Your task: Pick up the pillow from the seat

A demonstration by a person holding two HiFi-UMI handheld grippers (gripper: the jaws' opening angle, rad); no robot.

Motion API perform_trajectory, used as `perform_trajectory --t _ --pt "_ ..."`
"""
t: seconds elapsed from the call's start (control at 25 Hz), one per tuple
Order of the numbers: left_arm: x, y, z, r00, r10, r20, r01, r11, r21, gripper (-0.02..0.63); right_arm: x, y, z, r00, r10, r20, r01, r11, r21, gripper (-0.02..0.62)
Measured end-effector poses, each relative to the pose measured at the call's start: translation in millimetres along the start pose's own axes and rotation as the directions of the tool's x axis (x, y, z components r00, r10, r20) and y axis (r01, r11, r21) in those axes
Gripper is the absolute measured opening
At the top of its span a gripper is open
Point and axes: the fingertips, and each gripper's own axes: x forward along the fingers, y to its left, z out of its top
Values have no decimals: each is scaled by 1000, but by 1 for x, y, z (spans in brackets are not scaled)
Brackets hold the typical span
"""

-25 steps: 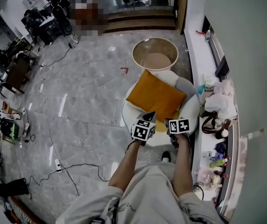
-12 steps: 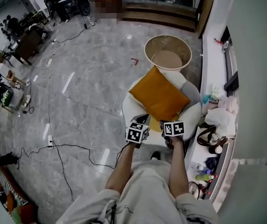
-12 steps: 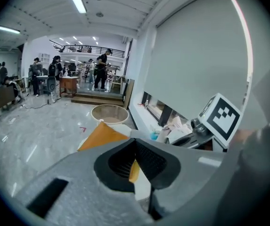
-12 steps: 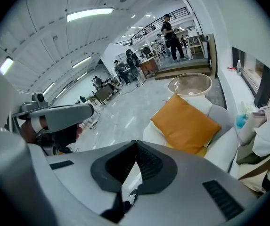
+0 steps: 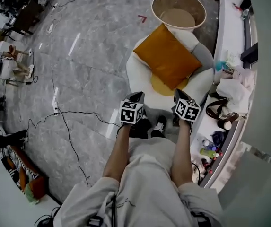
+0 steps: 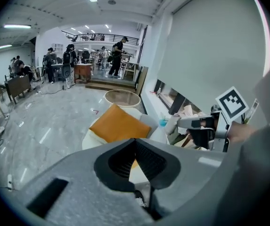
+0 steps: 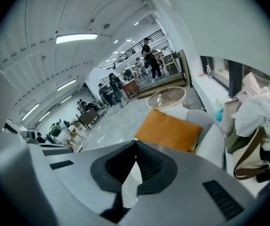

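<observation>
Left gripper (image 5: 137, 97) and right gripper (image 5: 179, 94) both shut tight on nothing, dipped lower than a second ago, tips just short of the seat (image 5: 134, 74) rim. Orange pillow (image 5: 167, 56) unmoved on that seat, at twelve o'clock from both, untouched. Opening needed before any grasp.

Left gripper (image 5: 136, 97) and right gripper (image 5: 179, 94) spread wider apart, just short of the pillow (image 5: 167, 56) (left one's rolled).

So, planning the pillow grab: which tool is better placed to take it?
Right, probably. The right tool sits nearer the orange pillow, by its near corner; the left tool is farther off, at the chair rim. Both are shut.
</observation>
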Motion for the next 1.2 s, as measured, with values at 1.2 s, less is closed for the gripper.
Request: perform_trajectory --t 1.2 --pt "138 -11 46 981 -159 -113 156 987 -36 9 9 -125 22 966 -219 -139 231 970 76 6"
